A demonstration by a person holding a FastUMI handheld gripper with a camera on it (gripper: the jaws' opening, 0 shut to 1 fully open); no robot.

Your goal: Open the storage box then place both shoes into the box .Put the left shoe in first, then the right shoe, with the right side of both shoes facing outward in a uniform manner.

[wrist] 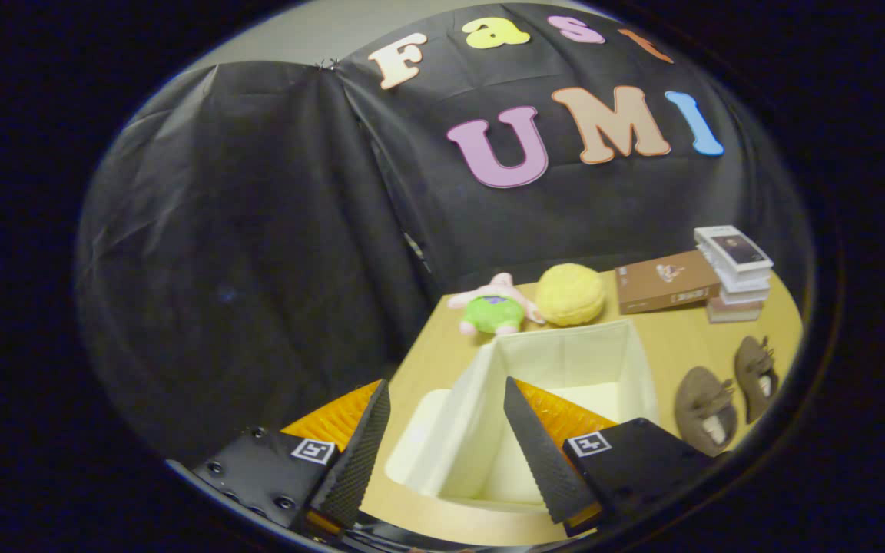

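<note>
The gripper (446, 438) hangs with fingers spread wide over the open storage box (565, 361), two brown shoes (707, 411) waiting right.

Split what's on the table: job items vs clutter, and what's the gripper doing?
For the job:
- storage box, already open, its lid hanging down one side
- two brown shoes, on the table beside the box
- gripper, fingers spread open over the box wall, holding nothing

Lying about:
- plush toy
- yellow ball
- brown carton
- stack of books
</note>
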